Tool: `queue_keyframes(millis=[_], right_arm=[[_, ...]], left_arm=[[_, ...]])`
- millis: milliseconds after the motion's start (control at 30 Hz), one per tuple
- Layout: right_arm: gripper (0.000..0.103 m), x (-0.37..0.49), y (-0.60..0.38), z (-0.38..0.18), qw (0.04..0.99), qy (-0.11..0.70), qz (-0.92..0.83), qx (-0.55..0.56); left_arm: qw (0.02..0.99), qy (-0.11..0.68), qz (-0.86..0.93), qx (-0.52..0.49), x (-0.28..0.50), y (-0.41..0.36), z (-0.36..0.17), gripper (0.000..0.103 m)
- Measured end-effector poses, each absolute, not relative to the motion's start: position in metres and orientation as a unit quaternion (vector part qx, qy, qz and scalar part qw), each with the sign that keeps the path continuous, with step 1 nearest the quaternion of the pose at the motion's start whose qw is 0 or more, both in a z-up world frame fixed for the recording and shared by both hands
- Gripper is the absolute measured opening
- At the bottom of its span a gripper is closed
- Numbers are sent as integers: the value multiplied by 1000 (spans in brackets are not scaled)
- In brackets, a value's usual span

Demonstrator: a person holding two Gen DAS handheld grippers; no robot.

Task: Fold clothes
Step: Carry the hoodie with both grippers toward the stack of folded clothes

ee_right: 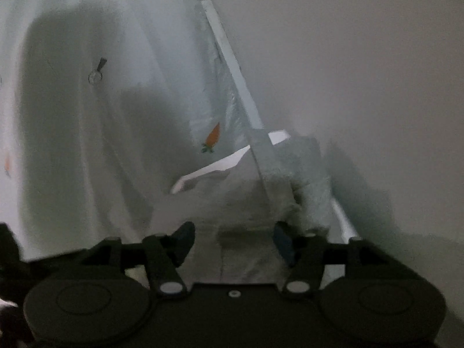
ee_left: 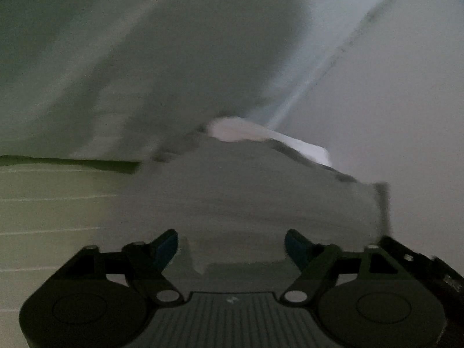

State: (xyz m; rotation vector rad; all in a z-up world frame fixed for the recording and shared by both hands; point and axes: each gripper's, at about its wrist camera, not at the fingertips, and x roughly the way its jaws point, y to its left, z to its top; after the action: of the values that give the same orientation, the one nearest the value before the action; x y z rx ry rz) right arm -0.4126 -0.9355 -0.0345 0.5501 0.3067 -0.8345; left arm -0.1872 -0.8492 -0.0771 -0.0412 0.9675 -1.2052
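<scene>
Both views are dim and blurred. In the left wrist view a grey garment lies spread just ahead of my left gripper. Its jaws stand wide apart over the cloth's near edge, and the blue pads touch nothing. A white fold shows behind the grey cloth. In the right wrist view my right gripper is open too. Pale grey cloth lies below and between its fingers, and neither pad presses on it. A white edge of fabric sticks out to the left.
A pale sheet with a carrot print covers the surface, and a small dark clip sits on it. A plain wall rises on the right along a light strip. The left wrist view shows lined bedding and a wall.
</scene>
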Motion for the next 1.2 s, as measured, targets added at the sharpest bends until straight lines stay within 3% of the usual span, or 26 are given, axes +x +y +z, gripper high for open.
queue_keyframes(millis=[167, 267, 467, 533, 667, 733, 800, 833, 867, 933, 1000, 1100, 1200], right_arm=[[85, -412, -916, -31, 855, 149, -459, 188], [90, -416, -918, -31, 845, 152, -482, 173], [90, -423, -941, -46, 839, 169, -462, 231], [90, -420, -945, -48, 841, 171, -456, 236], [90, -407, -948, -50, 842, 182, -456, 224], [73, -404, -946, -50, 847, 188, -450, 212], [46, -397, -944, -47, 854, 195, -439, 199], [41, -393, -942, -45, 857, 199, -436, 191], [28, -391, -939, -42, 860, 203, -431, 180], [21, -389, -933, -38, 865, 206, -429, 161], [16, -392, -932, -32, 870, 190, -422, 171], [14, -400, -934, -24, 873, 167, -412, 198], [13, -412, -937, -18, 872, 147, -411, 222]], left_arm=[[743, 479, -465, -43, -143, -826, -106, 89], [738, 514, -433, -63, -126, -822, -128, 91], [689, 580, -422, -105, -134, -826, -170, 94], [689, 578, -422, -118, -135, -832, -176, 103], [694, 573, -414, -136, -139, -835, -177, 103], [697, 572, -407, -143, -141, -837, -177, 102], [700, 572, -399, -153, -143, -838, -177, 102], [700, 573, -395, -159, -144, -838, -177, 100], [699, 575, -391, -166, -145, -839, -178, 97], [676, 596, -386, -199, -144, -839, -182, 55], [653, 617, -372, -232, -145, -842, -192, 40], [679, 593, -382, -204, -151, -848, -178, 28], [703, 561, -396, -186, -155, -844, -152, 23]])
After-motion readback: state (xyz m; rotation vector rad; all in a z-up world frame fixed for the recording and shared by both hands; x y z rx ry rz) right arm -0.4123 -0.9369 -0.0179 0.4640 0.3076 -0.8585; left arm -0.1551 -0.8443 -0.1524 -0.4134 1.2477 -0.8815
